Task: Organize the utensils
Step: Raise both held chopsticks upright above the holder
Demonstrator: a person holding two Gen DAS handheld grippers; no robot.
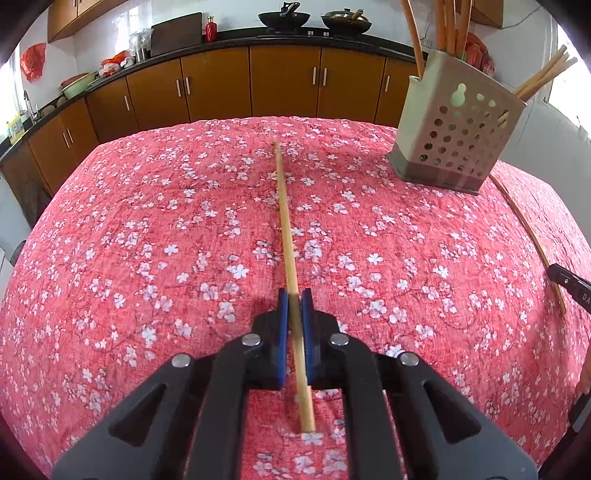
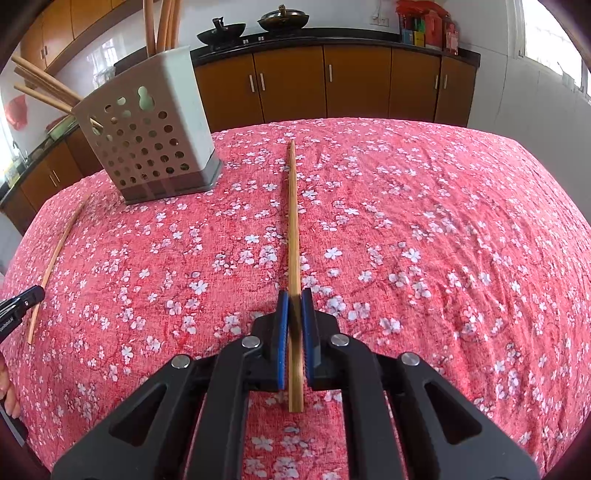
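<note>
In the left wrist view my left gripper point(image 1: 294, 295) is shut on a pale wooden chopstick point(image 1: 284, 214), which runs forward between the blue pads over the red flowered tablecloth point(image 1: 166, 240). In the right wrist view my right gripper point(image 2: 294, 295) is shut on a darker wooden chopstick point(image 2: 292, 221), held the same way. A grey perforated utensil holder point(image 1: 458, 125) point(image 2: 159, 136) stands at the far side of the table between the two grippers, with several chopsticks and long wooden handles sticking out of it. Each view catches the other gripper's fingertip point(image 1: 569, 284) point(image 2: 22, 299) and its chopstick point(image 1: 528, 236) point(image 2: 55, 254) at the edge.
Behind the table run brown kitchen cabinets point(image 1: 284, 81) under a dark counter with woks point(image 1: 284, 18), a red bottle point(image 1: 210, 29) and bowls. A person's hand point(image 2: 7, 391) shows at the lower left edge of the right wrist view. The table edge curves away at the far side.
</note>
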